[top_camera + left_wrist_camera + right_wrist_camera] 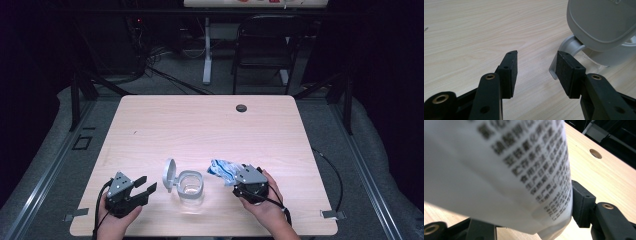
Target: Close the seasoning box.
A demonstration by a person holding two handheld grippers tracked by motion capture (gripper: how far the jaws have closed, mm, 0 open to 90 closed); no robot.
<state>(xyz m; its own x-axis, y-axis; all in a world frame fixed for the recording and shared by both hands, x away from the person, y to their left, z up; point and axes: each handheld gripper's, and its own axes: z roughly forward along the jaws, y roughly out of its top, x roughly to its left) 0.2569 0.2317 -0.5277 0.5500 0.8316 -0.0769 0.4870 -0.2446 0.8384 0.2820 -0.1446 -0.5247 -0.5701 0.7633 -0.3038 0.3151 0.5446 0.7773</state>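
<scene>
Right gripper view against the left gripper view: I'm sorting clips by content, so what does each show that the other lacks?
Right gripper view: a white packet with printed black characters between the right tongs, plus the table's round hole. Left gripper view: the clear jar's flipped-open grey lid beyond the open, empty left tongs. Both share the light wooden table.

Blurred black Chinese print on the white packet (499, 170), hardly legible.

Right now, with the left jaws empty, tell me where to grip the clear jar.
Grip the clear jar around its round body from its left side, low down. Its grey flip lid stands open, hinged on that side, so the left gripper should probably come in under it.
</scene>
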